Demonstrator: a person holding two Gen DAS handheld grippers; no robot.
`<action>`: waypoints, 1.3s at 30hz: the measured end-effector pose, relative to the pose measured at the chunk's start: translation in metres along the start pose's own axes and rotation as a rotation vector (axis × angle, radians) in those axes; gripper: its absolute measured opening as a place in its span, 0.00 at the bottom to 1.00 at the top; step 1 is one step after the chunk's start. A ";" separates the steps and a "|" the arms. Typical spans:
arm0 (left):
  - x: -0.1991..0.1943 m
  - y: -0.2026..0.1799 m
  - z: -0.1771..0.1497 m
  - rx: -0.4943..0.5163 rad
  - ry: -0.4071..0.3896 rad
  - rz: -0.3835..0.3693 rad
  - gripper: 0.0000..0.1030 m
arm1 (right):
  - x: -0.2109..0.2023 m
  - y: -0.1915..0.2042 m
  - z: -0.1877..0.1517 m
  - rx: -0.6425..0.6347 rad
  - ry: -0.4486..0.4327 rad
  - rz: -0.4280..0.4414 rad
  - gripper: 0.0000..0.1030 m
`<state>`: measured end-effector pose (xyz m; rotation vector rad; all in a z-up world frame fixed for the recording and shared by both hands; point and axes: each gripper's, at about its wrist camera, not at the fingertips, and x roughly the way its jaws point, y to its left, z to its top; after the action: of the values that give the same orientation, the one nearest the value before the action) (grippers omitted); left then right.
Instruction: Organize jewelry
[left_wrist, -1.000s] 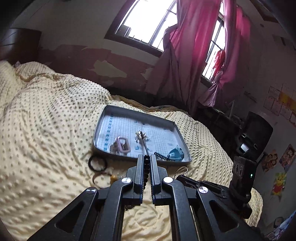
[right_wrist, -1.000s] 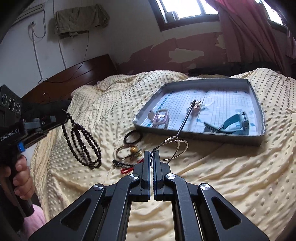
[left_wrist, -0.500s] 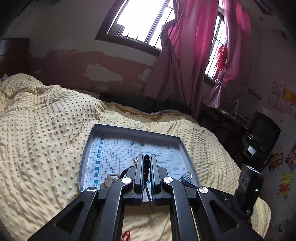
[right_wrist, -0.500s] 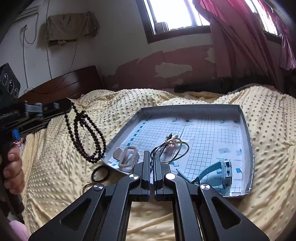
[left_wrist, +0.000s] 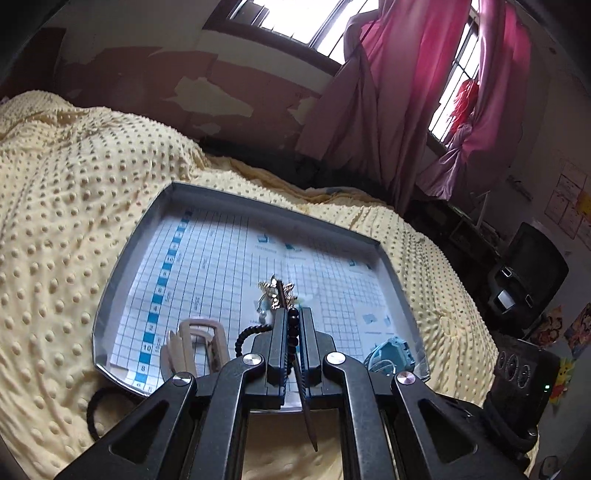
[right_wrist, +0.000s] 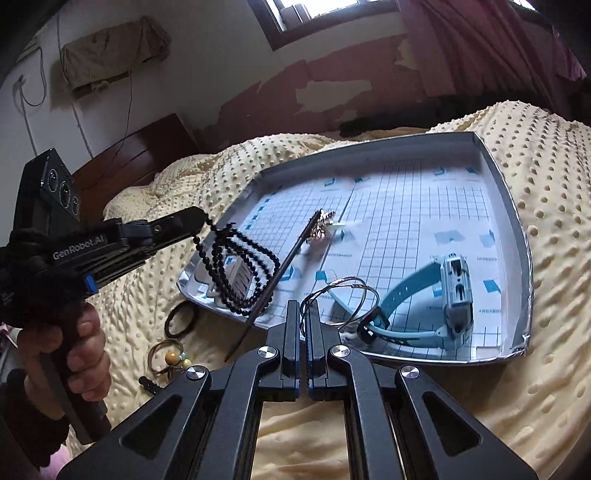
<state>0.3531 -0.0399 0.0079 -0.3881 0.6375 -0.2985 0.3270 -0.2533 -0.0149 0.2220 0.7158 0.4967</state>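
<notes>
A grey tray (left_wrist: 258, 201) (right_wrist: 509, 206) lined with grid paper lies on the yellow bedspread. In it are a dark hair stick with a gold ornament (left_wrist: 277, 293) (right_wrist: 291, 254), a blue watch (right_wrist: 454, 295) (left_wrist: 391, 350) and a beige claw clip (left_wrist: 199, 343). My left gripper (left_wrist: 293, 314) (right_wrist: 199, 218) is shut on a black bead string (left_wrist: 243, 338) (right_wrist: 243, 269), which dangles in loops over the tray's near left corner. My right gripper (right_wrist: 304, 306) is shut on thin wire bangles (right_wrist: 343, 299), held just above the tray's near edge beside the watch strap.
On the bedspread before the tray lie a black hair tie (right_wrist: 179, 321) (left_wrist: 96, 406), a gold ring with a yellow bead (right_wrist: 168, 354) and a small black clip (right_wrist: 147, 384). A hand (right_wrist: 81, 354) holds the left gripper's handle. Pink curtains (left_wrist: 406, 92) hang behind the bed.
Both grippers have moved forward from the bedspread to the tray. The bead string now hangs over the tray's corner, and the wire bangles are over its near edge.
</notes>
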 end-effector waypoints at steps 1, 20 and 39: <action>0.002 0.002 -0.001 -0.002 0.006 0.002 0.06 | 0.000 0.000 -0.001 -0.002 0.007 0.000 0.03; 0.002 0.006 -0.005 -0.002 0.019 0.091 0.45 | -0.023 -0.021 0.007 0.059 -0.056 -0.110 0.45; -0.077 -0.028 -0.025 0.131 -0.226 0.180 1.00 | -0.094 0.012 0.006 -0.072 -0.301 -0.259 0.92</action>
<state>0.2741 -0.0413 0.0413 -0.2329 0.4254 -0.1216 0.2660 -0.2907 0.0474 0.1305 0.4236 0.2337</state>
